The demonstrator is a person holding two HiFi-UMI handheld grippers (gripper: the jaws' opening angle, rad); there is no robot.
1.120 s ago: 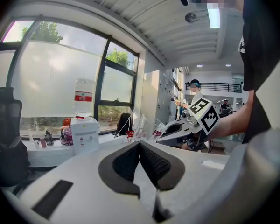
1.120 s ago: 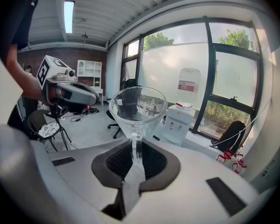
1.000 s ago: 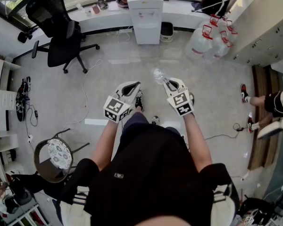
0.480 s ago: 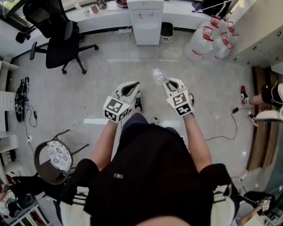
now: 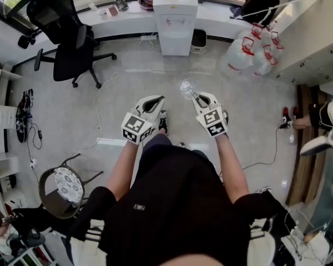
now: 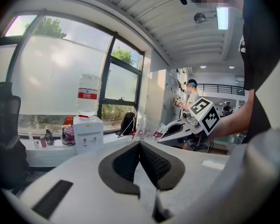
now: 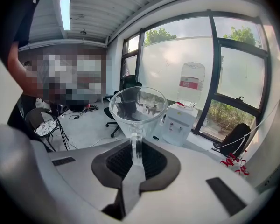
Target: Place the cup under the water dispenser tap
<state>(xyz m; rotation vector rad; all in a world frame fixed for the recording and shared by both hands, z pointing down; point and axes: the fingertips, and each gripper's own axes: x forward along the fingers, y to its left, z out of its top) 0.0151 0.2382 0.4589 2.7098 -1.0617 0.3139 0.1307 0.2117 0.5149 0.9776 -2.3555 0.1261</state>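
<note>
A clear plastic cup (image 7: 135,110) stands upright in my right gripper (image 7: 136,154), whose jaws are shut on its thin side wall. From the head view the cup (image 5: 185,88) pokes out ahead of the right gripper (image 5: 201,100), above the grey floor. The white water dispenser (image 5: 175,16) with a bottle on top stands against the far window wall; it shows small in the right gripper view as the dispenser (image 7: 179,123) behind the cup. My left gripper (image 6: 139,149) is shut with nothing in it, level with the right one, seen as the left gripper (image 5: 154,102) from above.
A black office chair (image 5: 66,40) stands far left by the window ledge. Several large water bottles (image 5: 251,51) lie right of the dispenser, with a small bin (image 5: 198,37) beside it. A round stool (image 5: 66,183) is near left. Cables (image 5: 102,115) trail on the floor. A person's feet (image 5: 308,132) show at right.
Both grippers and the person carrying them have moved forward, so the dispenser and window wall sit slightly nearer. The cup stays gripped the same way.
</note>
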